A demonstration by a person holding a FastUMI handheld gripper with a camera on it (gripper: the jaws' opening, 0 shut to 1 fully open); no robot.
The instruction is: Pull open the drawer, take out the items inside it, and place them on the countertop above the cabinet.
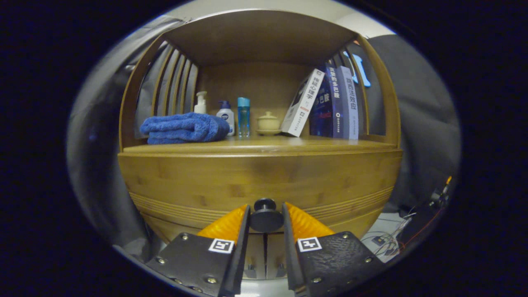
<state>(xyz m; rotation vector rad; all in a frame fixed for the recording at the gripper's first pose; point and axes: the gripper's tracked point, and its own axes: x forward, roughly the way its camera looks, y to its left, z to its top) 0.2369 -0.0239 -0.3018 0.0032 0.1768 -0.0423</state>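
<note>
The drawer knob [266,214] is clasped between the fingers of the gripper [266,220]. The drawer [255,185] above the knob looks shut; no items are yet taken out.

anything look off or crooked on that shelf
Only the white book: it tilts against the upright dark books instead of standing straight. Nothing is spilled. The hand-held gripper has its fingers on either side of the drawer knob.

Probably a mock home: bamboo cabinet [260,173] with towel [183,128], toiletries, books [334,103].
</note>
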